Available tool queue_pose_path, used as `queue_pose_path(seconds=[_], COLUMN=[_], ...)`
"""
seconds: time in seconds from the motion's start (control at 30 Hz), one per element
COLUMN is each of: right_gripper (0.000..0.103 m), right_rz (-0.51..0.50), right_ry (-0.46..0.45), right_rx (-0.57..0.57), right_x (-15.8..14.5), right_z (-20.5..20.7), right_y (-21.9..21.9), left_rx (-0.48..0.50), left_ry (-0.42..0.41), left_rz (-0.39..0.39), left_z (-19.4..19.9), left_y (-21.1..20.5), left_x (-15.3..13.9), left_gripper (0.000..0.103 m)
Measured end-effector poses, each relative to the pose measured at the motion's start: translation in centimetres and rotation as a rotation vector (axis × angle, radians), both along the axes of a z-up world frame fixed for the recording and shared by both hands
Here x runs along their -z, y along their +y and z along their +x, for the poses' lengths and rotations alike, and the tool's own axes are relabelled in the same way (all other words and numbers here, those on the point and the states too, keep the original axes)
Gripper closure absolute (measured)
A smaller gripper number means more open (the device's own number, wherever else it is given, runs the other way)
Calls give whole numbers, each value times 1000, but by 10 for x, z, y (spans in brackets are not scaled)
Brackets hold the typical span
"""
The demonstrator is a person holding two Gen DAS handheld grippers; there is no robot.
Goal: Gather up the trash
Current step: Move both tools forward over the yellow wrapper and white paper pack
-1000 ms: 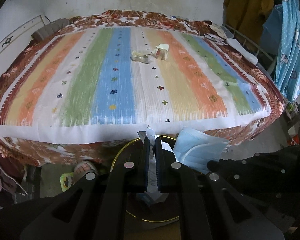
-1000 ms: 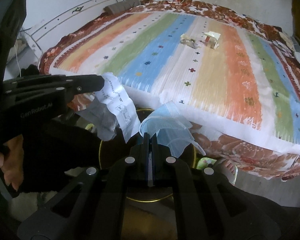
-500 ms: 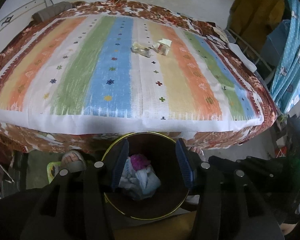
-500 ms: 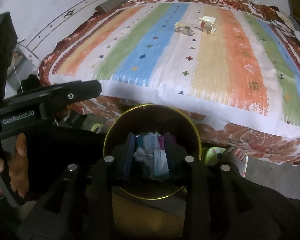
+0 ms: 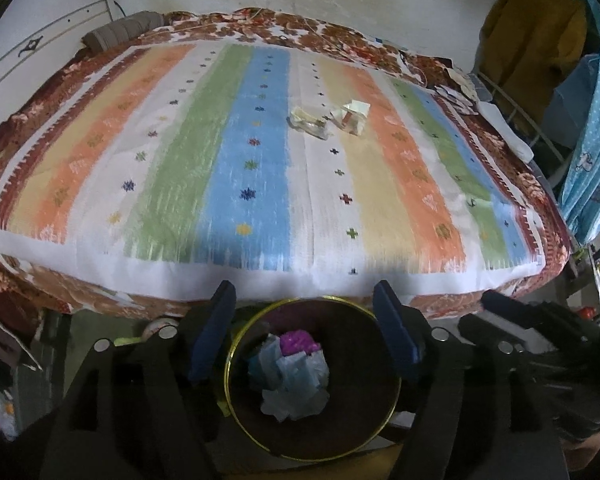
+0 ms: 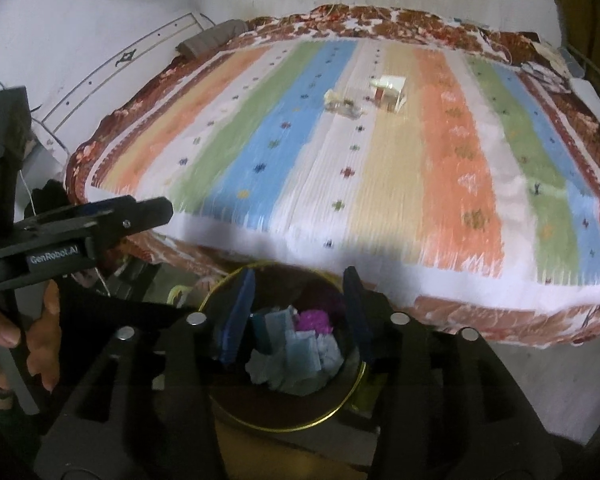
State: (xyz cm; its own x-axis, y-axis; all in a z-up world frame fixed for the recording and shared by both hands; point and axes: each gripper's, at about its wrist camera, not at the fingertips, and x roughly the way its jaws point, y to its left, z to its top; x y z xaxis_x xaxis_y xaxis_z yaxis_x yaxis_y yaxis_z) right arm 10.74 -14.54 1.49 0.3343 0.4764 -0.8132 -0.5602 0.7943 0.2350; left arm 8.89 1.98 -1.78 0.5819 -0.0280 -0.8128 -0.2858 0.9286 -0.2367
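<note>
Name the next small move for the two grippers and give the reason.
Probably reach the left gripper out to the crumpled wrapper on the bed: both grippers have just been opening with nothing between their fingers, the dropped trash lies in the bin, and two scraps remain.

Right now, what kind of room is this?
Probably a bedroom in a home: a bed under a striped multicolour cotton spread, a mustard-yellow garment hanging by the wall, and a round gold-rimmed dark waste bin at the bed's foot.

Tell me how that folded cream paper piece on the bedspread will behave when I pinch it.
The folded paper piece stands tented, so it is probably hollow and will likely crush flat. It looks thin, so likely light and apt to slide on the bedspread if nudged.
</note>
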Motion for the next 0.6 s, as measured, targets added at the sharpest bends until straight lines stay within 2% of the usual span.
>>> queue_pose_path(seconds=[0.07, 0.13, 0.23, 0.33, 0.37, 0.6], right_gripper=[53, 52, 47, 45, 42, 40], right_rz=[-3, -6, 3, 0, -8, -31], right_ry=[-17, -29, -40, -59, -70, -94], right_rx=[16, 29, 55, 68, 75, 122], right_x=[-5, -12, -19, -24, -26, -24], right_z=[10, 24, 44, 62, 69, 124], right_y=[0, 0, -1, 1, 2, 3], left_rx=[-9, -26, -37, -55, -60, -42], left_ry=[7, 24, 40, 15, 8, -5], left_rz=[-44, -50, -24, 38, 48, 77], left_z=[6, 12, 26, 44, 49, 104], left_y=[8, 14, 17, 23, 24, 33], left_x=[0, 1, 0, -8, -11, -8], left_gripper=[28, 28, 27, 21, 20, 17])
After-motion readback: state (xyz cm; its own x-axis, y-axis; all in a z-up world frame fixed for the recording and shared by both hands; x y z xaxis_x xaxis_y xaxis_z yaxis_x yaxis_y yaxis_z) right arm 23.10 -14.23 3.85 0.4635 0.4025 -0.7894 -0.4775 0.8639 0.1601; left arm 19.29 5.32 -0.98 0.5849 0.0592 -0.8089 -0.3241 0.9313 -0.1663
